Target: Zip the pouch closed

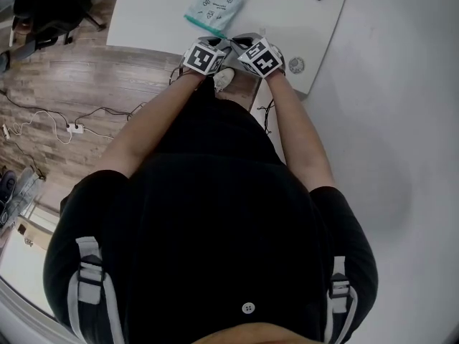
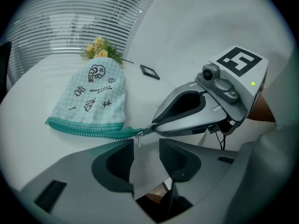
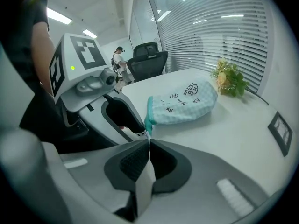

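The pouch (image 2: 93, 97) lies flat on the white worktop (image 2: 187, 55) near its front edge, its teal zip side facing both tools. The right tongs (image 3: 148, 141) are pressed together on the zip end (image 2: 131, 134), pinching it only at their very tips. The left tongs (image 2: 145, 146) stand roughly half apart with nothing gripped; the small zip pull (image 2: 138, 143) dangles just in front of their gap. The likeliest failure is the left tongs closing beside that thin, loose pull (it can swing aside at a touch). Next is the shallow right grip slipping off once the slider is tugged, so the whole pouch slides across the smooth worktop instead of zipping.
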Demonstrator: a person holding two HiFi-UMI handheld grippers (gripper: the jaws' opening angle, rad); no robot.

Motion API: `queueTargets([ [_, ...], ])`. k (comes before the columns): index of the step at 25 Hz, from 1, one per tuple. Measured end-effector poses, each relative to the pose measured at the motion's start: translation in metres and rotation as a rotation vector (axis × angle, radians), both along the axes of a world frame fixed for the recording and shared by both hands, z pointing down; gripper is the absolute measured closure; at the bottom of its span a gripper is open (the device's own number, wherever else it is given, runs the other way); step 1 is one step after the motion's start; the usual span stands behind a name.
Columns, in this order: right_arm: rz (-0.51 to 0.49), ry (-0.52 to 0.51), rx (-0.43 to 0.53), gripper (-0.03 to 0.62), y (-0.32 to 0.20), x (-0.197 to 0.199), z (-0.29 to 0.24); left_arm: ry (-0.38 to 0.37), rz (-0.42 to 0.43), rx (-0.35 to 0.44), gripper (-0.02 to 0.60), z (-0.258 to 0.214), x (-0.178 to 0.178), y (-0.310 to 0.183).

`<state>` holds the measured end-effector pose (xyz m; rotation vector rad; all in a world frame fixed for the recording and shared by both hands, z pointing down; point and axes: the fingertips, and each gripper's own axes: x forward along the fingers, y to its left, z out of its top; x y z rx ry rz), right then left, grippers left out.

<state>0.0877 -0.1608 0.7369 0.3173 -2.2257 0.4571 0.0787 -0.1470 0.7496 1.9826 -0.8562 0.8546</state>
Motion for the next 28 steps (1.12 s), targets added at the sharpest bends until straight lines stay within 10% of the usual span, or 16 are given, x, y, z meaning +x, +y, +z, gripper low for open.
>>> queueTargets([
  [12, -0.021, 0.024, 0.011, 0.582, 0.002, -0.002, -0.008, -0.056, -0.026, 0.001, 0.563, -0.005, -0.01, -0.01],
  [28, -0.151, 0.214, 0.016, 0.585, 0.013, -0.001, -0.005, -0.133, 0.016, -0.027, 0.572, -0.009, -0.013, -0.002],
])
